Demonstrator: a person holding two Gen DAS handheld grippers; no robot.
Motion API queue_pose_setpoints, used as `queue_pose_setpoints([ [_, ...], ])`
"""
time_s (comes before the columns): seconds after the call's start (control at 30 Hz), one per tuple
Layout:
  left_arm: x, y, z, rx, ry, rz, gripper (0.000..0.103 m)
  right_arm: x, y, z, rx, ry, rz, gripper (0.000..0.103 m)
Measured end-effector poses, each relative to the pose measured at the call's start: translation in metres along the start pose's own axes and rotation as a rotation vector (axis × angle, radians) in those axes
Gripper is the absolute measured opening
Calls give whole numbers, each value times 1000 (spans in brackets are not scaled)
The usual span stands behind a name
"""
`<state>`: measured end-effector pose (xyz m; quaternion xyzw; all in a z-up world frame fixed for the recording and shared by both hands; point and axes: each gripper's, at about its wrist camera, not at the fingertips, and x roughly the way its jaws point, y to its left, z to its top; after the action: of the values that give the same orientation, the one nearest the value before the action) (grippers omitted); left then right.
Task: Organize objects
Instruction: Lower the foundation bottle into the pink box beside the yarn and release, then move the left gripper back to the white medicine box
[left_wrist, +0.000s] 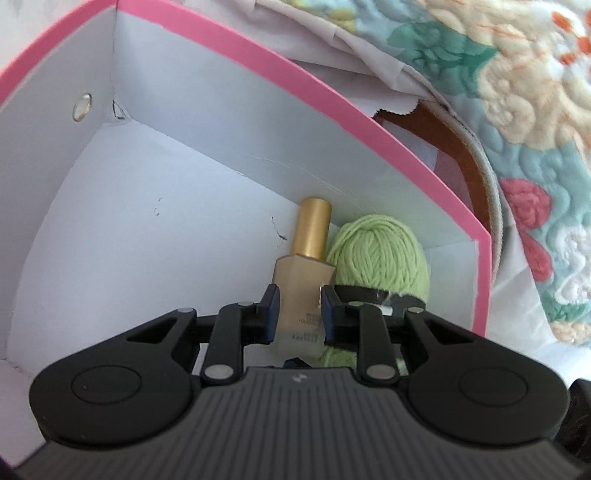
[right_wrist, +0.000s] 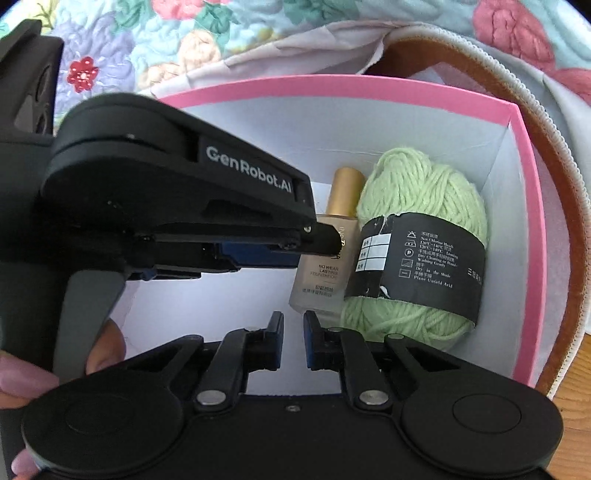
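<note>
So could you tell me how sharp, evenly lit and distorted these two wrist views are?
Left wrist: the box rim bows strongly from fisheye; the bottle is sharp and the quilt looks soft and bright. Right wrist: the yarn label prints crisply, while the left gripper looms dark in the foreground.

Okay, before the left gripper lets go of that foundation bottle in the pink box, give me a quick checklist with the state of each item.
1. Left gripper pads clamp the frosted glass foundation bottle with gold cap: ok.
2. Bottle inside the pink-rimmed white cardboard box: ok.
3. Bottle resting on the box floor: cannot tell.
4. Green yarn ball with black paper label lies beside the bottle, clear of the pads: ok.
5. Right gripper shut, holding nothing: ok.
6. Right gripper clear of the left one: ok.
</note>
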<state>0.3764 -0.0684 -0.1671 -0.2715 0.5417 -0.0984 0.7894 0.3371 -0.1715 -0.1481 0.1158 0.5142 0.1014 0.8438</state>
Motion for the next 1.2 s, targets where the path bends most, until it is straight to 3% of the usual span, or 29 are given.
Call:
queue_pose_setpoints([
  [0.13, -21, -4, -15, 61, -19, 27, 27, -32, 5, -12, -55, -39, 54, 21],
  [0.3, -54, -20, -25, 112, -54, 58, 36, -68, 21, -22, -200, -71, 28, 28],
  [0.37, -83, -19, -22, 154, -73, 87, 46, -81, 25, -23, -249, -77, 9, 30],
  [0.53, -130, -32, -36, 223, -84, 124, 54, -121, 32, -31, -283, -90, 29, 34],
  [0.8, -197, -44, -58, 293, -2, 194, 56, -178, 55, -27, -299, -92, 30, 46],
  [1.13, -277, -39, -104, 355, -21, 207, 64, -244, 82, -55, -398, -96, 94, 52],
  [1.2, -288, -37, -114, 357, -14, 194, 64, -252, 84, -63, -411, -95, 108, 57],
])
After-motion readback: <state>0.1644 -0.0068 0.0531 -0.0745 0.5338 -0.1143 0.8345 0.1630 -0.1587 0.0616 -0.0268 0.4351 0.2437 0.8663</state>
